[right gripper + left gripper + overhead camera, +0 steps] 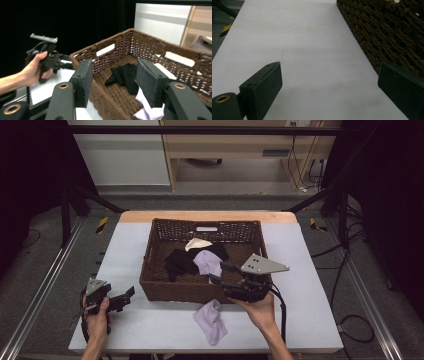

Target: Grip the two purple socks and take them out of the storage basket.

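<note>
High view, basket: a brown woven basket [155, 270] sits mid-bench on the white bench [310, 285], placed within reach of both hands, I judge.
High view, contents: a black sock [180, 261], a cream sock [196, 243] and a lilac sock in the basket [207, 261] lie heaped on its floor, apparently dropped there.
High view, loose sock: a second lilac sock [212, 321] lies crumpled on the bench just outside the near wall, likely the next to go in.
High view, right gripper: the right gripper [222, 274] hangs over the basket's near right rim, jaws apart and empty; that fits a sock just let go.
High view, left gripper: the left gripper [129, 294] rests low at the bench's near left corner, probably parked out of the way.
Left gripper view: its jaws stand wide apart over bare bench [312, 50], nothing between them; the basket wall [382, 32] rises just to one side.
Right gripper view: jaws apart and empty, looking into the basket [120, 40] above the black sock [125, 75] and lilac cloth [147, 110]; the other hand [35, 67] holds its gripper beyond.
</note>
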The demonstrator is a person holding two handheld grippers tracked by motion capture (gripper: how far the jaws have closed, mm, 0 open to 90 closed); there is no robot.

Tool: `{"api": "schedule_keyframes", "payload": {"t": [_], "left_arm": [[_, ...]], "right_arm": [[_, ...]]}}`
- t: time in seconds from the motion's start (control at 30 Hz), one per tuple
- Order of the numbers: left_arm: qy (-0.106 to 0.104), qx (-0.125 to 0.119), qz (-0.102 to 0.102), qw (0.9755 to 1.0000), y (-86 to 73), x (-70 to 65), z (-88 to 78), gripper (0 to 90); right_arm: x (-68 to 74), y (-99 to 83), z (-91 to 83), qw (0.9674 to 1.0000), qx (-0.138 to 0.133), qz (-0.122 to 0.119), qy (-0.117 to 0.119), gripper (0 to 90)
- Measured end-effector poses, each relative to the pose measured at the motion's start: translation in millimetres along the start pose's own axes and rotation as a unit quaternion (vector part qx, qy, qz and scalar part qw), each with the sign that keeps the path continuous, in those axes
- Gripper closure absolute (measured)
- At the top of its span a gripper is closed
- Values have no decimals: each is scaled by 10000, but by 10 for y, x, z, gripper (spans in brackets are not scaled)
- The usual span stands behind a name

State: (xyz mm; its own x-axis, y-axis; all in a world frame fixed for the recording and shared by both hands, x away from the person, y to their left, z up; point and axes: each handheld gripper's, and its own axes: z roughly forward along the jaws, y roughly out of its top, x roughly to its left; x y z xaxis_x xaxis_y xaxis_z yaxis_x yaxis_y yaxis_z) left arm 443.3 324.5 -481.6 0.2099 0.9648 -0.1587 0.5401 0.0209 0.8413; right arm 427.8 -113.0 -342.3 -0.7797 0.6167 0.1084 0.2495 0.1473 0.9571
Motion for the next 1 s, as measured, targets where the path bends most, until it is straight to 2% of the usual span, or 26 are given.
{"api": "schedule_keyframes", "payload": {"t": [0.3,0.37,0.63,0.8,1.0], "left_arm": [[-6,3,-5,10000,1,2,0,53],[-6,8,-8,10000,1,2,1,53],[-10,14,-16,10000,1,4,2,53],[-10,11,-22,10000,1,5,2,53],[-20,11,-36,10000,1,8,3,53]], "right_arm": [[-170,255,189,9992,-23,-1,-403,427],[-229,310,269,9988,-62,84,-471,417],[-305,384,483,9978,-19,48,-654,364],[-400,441,620,9959,-11,81,-897,359],[-549,466,810,9921,211,111,-1233,366]]}}
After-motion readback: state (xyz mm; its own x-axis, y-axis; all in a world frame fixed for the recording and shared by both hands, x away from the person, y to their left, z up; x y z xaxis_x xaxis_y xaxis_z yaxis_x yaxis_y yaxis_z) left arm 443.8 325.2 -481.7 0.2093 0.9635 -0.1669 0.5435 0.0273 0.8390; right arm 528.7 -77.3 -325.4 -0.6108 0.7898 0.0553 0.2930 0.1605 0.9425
